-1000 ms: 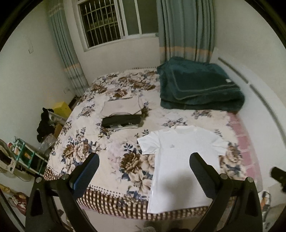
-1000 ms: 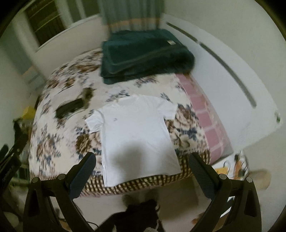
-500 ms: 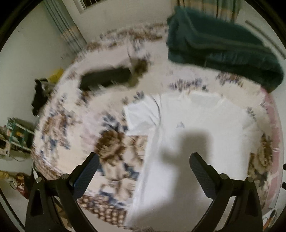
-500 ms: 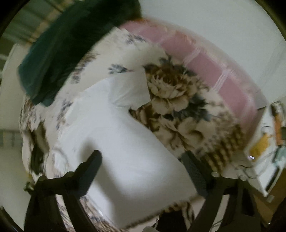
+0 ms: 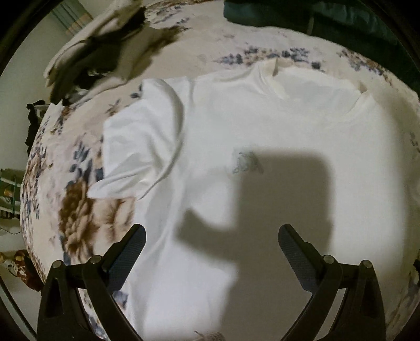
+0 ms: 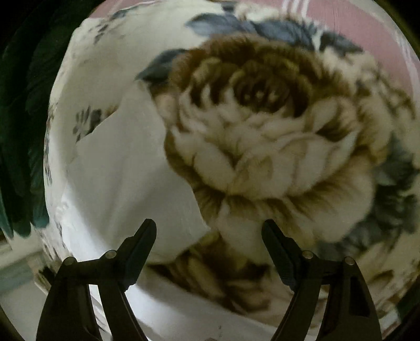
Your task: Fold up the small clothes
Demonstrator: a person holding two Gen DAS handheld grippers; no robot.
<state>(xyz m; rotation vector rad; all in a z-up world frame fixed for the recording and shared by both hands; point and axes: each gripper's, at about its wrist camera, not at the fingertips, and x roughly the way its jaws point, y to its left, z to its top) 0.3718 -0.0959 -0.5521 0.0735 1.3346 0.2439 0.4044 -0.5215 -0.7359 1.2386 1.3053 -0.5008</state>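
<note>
White T-shirt lies flat, front up, on the floral bedspread; collar toward the far side of the bed, hem running off toward the near edge under my left claw. Small grey print on the chest. One sleeve spreads out over the bedspread toward the bed's left side, with a soft crease where it meets the body.

My left claw hangs over the shirt's lower body, pointing steeply down. Jaws spread wide, nothing between the pads, cloth not touched. Its blocky shadow falls across the chest and midsection.

My right claw sits low over the other sleeve, near the bed's right edge. The sleeve's cuff edge lies in line with the gap between the fingers; beyond it a large brown printed rose fills the view. Jaws have just been narrowing somewhat, yet stand well apart and hold nothing. Whether the fingertips already brush the fabric I cannot tell: this view is blurred.

Other items on the bed: dark green blanket piled at the far right corner, also seen at the left rim of the right wrist view. A dark folded garment on a pale one toward the far left corner, smeared.
</note>
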